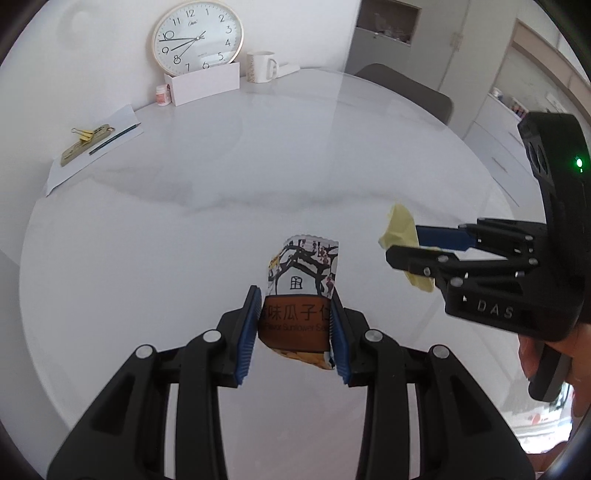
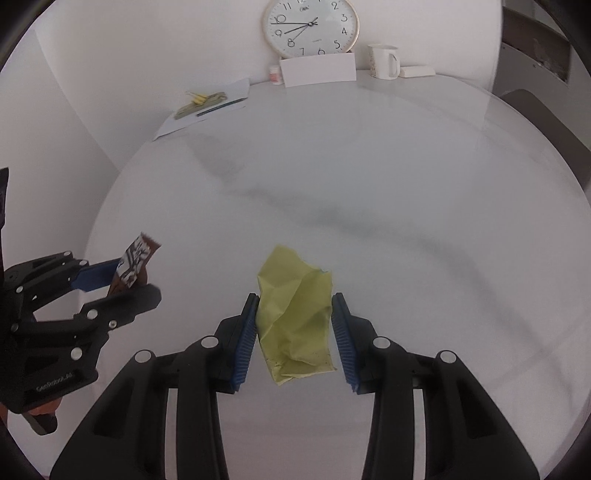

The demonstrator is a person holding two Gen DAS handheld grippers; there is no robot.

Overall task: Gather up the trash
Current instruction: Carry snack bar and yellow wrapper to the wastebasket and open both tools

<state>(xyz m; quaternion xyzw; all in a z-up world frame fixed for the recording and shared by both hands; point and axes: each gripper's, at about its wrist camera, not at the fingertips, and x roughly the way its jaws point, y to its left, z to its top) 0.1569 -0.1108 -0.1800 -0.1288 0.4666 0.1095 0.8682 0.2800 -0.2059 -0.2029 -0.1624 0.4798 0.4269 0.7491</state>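
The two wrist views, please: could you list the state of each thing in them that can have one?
Left gripper: shut on the snack wrapper.
Snack wrapper: torn open, crumpled, held above the table.
Right gripper: shut on the yellow paper.
Yellow paper: crumpled, held between the pads.
Mug: upright.
Clock: leaning on the wall.
Small bottle: upright, capped.

The left gripper (image 1: 294, 328) is showing black plastic arms, round silver screws and bumpy blue pads (image 1: 246, 338). The right gripper (image 1: 406, 245) is glowing with a tiny green light and wearing white letters, "DAS".
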